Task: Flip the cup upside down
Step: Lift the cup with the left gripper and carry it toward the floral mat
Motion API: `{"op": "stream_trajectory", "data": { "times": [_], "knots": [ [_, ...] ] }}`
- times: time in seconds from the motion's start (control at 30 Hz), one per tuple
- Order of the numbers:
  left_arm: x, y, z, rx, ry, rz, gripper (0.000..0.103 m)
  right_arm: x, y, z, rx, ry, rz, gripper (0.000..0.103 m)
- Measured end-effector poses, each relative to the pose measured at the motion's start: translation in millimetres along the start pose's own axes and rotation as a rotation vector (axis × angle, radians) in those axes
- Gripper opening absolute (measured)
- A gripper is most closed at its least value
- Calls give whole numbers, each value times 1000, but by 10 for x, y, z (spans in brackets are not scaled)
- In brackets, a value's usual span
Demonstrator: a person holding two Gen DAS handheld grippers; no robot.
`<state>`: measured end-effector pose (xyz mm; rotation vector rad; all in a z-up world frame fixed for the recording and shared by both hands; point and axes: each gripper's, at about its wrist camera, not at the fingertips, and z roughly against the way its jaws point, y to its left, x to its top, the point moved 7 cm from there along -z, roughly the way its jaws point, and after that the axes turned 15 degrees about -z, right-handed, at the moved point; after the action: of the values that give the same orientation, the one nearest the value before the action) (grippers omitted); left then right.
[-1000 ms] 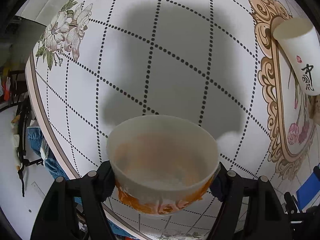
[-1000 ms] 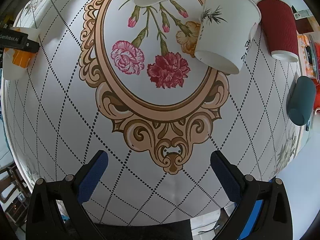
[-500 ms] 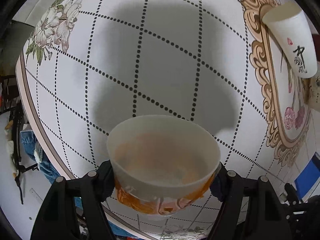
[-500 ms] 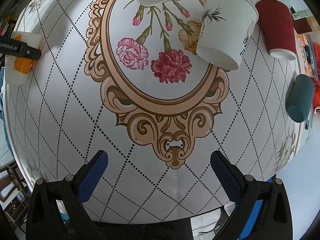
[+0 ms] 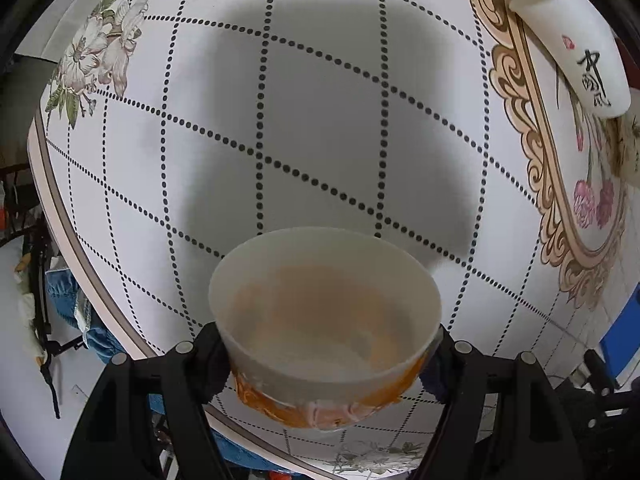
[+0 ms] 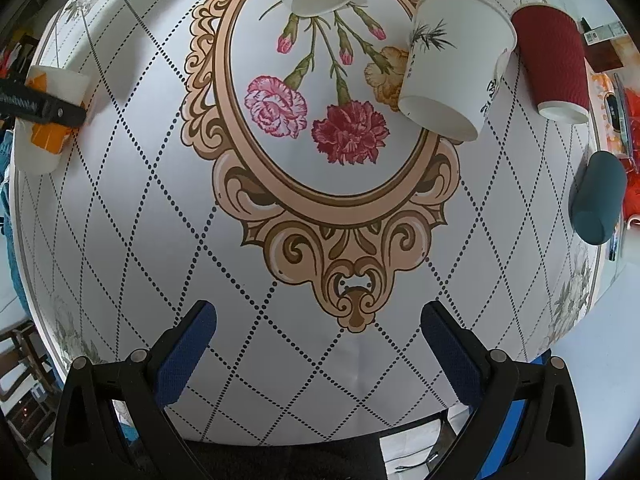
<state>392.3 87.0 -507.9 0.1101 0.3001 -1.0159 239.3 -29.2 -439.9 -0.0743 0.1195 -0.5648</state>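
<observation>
The left gripper (image 5: 326, 354) clamps a white paper cup with an orange printed band (image 5: 325, 320), one black finger pressed to each side. The cup's open mouth faces the camera and the table beyond, showing a smooth interior tinted orange by the print showing through. Its base is hidden, and its wide mouth covers the finger pads.

In the right wrist view, the same cup (image 6: 50, 118) appears at the far left, gripped across its middle and tilted over the table's edge.

The right gripper (image 6: 318, 354) holds nothing; its blue, textured pads (image 6: 186, 354) stand wide apart above the table.

The round table (image 6: 280, 320) wears a glossy white cloth with dotted diamond lines, an ornate gold frame and printed carnations. On it stand a white cup with ink bamboo (image 6: 454, 68), a ribbed red cup (image 6: 554, 64) and a white cup with calligraphy (image 5: 572, 46), partly cut off. A dark teal cylinder (image 6: 598, 196) lies at the right edge.
</observation>
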Motion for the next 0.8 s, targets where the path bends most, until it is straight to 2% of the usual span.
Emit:
{"op": "stream_trajectory", "data": {
  "times": [0.17,0.27,0.5,0.8],
  "knots": [
    [-103,42,27,30,-22,43,70,-64,-76,57,3,1,-5,103],
    [-200,119,76,30,-40,106,70,-57,-214,56,8,4,-5,103],
    [-420,-22,189,-133,-79,297,70,-110,-688,128,17,-4,-17,103],
    [-677,-764,163,-306,-120,454,70,-173,-1394,216,42,-24,9,103]
  ]
}}
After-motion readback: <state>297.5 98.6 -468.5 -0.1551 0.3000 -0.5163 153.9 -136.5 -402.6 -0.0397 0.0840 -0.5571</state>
